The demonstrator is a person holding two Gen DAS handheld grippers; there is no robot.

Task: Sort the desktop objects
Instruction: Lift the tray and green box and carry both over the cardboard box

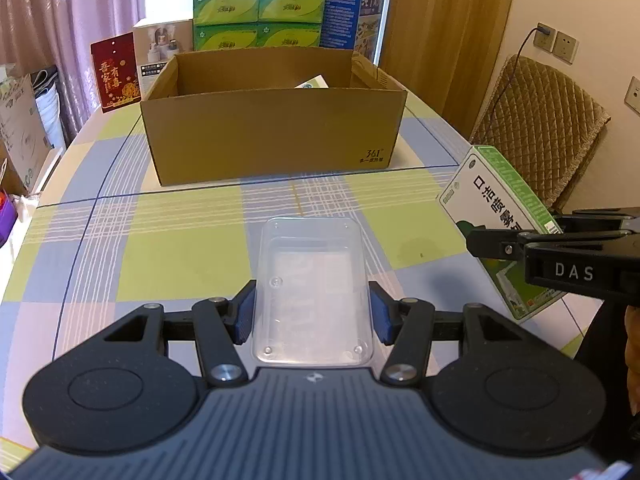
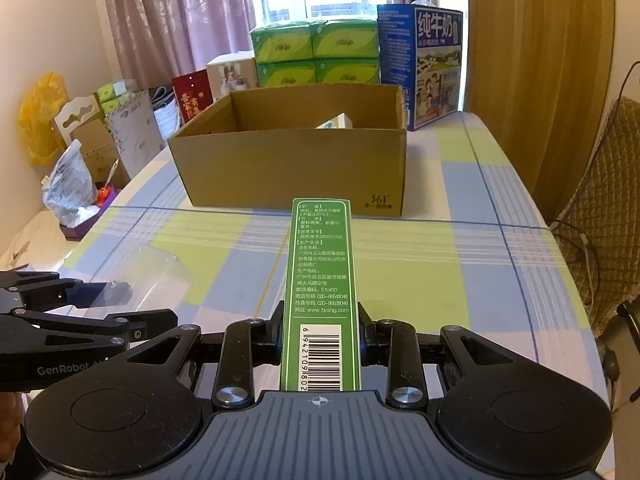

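Note:
My left gripper (image 1: 312, 312) is shut on a clear plastic tray (image 1: 312, 280), held above the checked tablecloth with its blue pads (image 1: 245, 312) on both long sides. From the right wrist view the same tray (image 2: 160, 276) shows at the left in the left gripper (image 2: 100, 300). My right gripper (image 2: 320, 328) is shut on a green and white medicine box (image 2: 320, 272); the box (image 1: 496, 208) also appears at the right of the left wrist view. Ahead stands an open cardboard box (image 1: 272, 120), (image 2: 296, 152) with a small white carton inside.
Behind the cardboard box stand green tissue packs (image 1: 258, 16), a blue milk carton (image 2: 420, 60) and a red card (image 1: 116, 72). A quilted chair (image 1: 540, 120) is at the table's right edge. Bags and boxes (image 2: 80, 160) crowd the left side beyond the table.

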